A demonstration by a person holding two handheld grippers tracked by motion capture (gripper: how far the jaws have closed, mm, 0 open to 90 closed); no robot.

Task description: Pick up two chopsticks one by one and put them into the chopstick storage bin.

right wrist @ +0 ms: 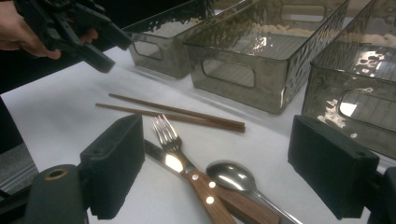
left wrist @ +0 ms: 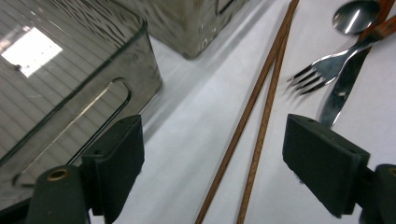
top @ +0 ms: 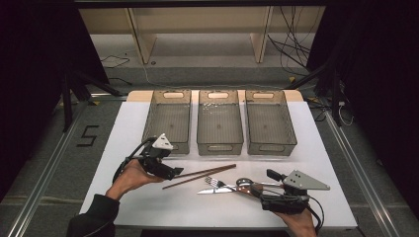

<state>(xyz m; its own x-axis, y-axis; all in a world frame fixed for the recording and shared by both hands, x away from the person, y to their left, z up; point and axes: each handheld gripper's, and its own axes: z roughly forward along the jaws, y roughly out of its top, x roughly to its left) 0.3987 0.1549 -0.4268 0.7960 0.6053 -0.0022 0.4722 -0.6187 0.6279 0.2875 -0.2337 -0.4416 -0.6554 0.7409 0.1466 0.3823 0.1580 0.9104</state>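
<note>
Two brown chopsticks (top: 200,176) lie side by side on the white table cover. Right of them a fork (top: 216,182), a knife (top: 217,190) and a spoon (top: 244,182) with wooden handles lie in a crossed heap. My left gripper (top: 177,172) is open at the chopsticks' left end. In the left gripper view the chopsticks (left wrist: 254,116) run up between the open jaws of my left gripper (left wrist: 215,154). My right gripper (top: 262,182) is open over the cutlery handles. The right gripper view has the fork (right wrist: 170,140) and spoon (right wrist: 233,177) between the spread jaws of my right gripper (right wrist: 219,158).
Three see-through grey bins stand in a row at the back: left (top: 178,147), middle (top: 220,147), right (top: 272,147). None has anything in it. The table cover (top: 148,202) ends near the person's forearms. The left bin (left wrist: 70,84) is close to my left jaw.
</note>
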